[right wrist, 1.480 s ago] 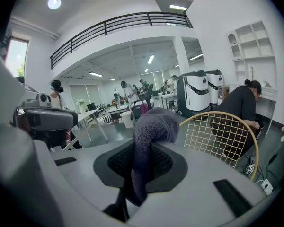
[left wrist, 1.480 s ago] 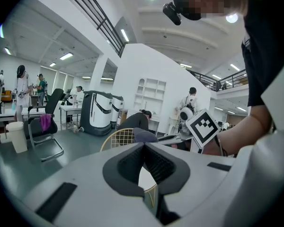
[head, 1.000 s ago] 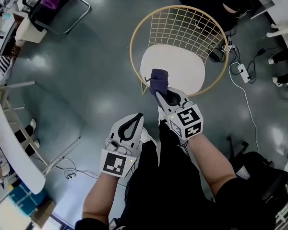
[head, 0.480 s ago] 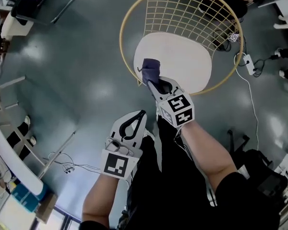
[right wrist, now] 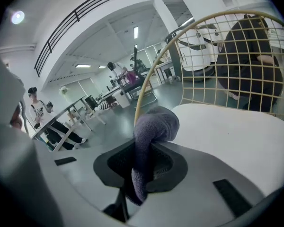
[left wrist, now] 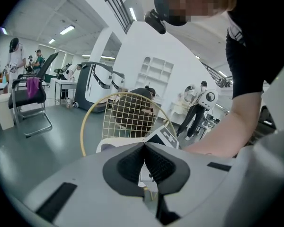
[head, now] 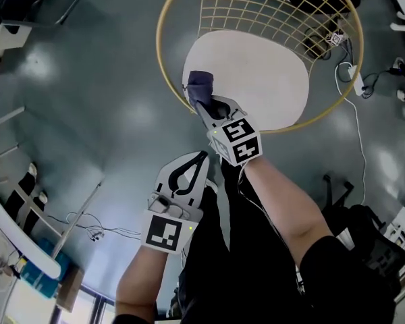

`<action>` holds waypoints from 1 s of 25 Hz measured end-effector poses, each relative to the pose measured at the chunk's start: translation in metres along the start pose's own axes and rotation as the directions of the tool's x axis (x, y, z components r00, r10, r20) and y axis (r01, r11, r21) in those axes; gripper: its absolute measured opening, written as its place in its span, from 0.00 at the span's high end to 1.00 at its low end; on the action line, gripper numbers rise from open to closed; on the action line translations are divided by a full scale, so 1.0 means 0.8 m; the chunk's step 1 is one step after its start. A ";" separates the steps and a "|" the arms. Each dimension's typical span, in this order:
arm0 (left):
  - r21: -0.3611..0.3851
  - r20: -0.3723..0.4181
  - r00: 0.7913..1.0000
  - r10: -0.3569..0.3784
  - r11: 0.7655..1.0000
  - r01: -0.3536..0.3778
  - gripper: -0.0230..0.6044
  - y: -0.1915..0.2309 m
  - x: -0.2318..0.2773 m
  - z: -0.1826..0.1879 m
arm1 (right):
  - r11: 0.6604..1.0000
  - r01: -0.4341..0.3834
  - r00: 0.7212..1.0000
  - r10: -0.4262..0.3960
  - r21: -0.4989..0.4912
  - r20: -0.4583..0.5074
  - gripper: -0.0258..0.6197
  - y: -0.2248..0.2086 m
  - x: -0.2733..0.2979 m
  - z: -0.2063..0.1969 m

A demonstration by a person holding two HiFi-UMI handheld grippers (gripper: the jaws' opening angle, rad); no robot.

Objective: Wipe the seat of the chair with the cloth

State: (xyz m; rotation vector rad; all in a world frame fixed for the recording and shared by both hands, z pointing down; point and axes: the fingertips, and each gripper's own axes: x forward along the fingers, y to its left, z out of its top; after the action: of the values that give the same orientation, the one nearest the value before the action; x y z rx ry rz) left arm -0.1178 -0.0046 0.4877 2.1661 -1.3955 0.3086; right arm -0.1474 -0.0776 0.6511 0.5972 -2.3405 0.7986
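Head view looks steeply down on a round chair (head: 163, 52) built of thin gold wire: a hoop rim, a square-mesh back, and a smooth, cream, oval seat (head: 263, 79) lying inside the hoop. The right gripper (head: 204, 105) reaches to the seat's near left edge, and its fingers (right wrist: 166, 166) are clamped on a purple cloth (head: 200, 84). The cloth is fuzzy and thick. One end is pinched between the black ribbed pads, and the rest bulges out past the fingertips in a soft rounded fold. That fold sits right over the seat's rim beside the gold hoop; whether it touches the pad cannot be told.

Beyond the right fingertips and to their right, the seat spreads wide and bare up to the mesh back. To their left, just past the hoop, lies a glossy grey-green floor (head: 101, 79) with open room.

The left gripper (head: 202, 155) hangs over the floor, behind the right gripper and nearer the person's body, apart from the chair. Left gripper view shows its fingers (left wrist: 159, 165) pressed together tip to tip, with nothing between the ribbed pads.

Both grippers have pale grey plastic shells. Each carries a cube printed with black-and-white square marker patterns.
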 end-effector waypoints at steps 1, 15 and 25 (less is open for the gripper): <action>-0.004 0.000 1.000 -0.001 1.000 0.001 0.94 0.002 0.003 -0.004 | 1.000 0.001 1.000 -0.001 0.003 -0.001 0.86 -0.001 0.008 -0.004; -0.049 -0.018 1.000 -0.021 0.999 0.020 0.94 0.000 0.033 -0.050 | 0.998 0.051 0.999 -0.051 0.033 -0.014 0.86 -0.033 0.045 -0.046; -0.034 -0.030 0.998 -0.048 0.998 0.047 0.94 -0.006 0.058 -0.049 | 0.992 0.114 0.993 -0.113 0.057 -0.018 0.86 -0.073 0.030 -0.057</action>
State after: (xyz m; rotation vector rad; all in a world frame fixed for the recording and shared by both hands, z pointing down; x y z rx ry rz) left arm -0.0891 -0.0172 0.5402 2.1549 -1.3207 0.2976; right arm -0.1140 -0.0945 0.7191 0.7400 -2.2540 0.8183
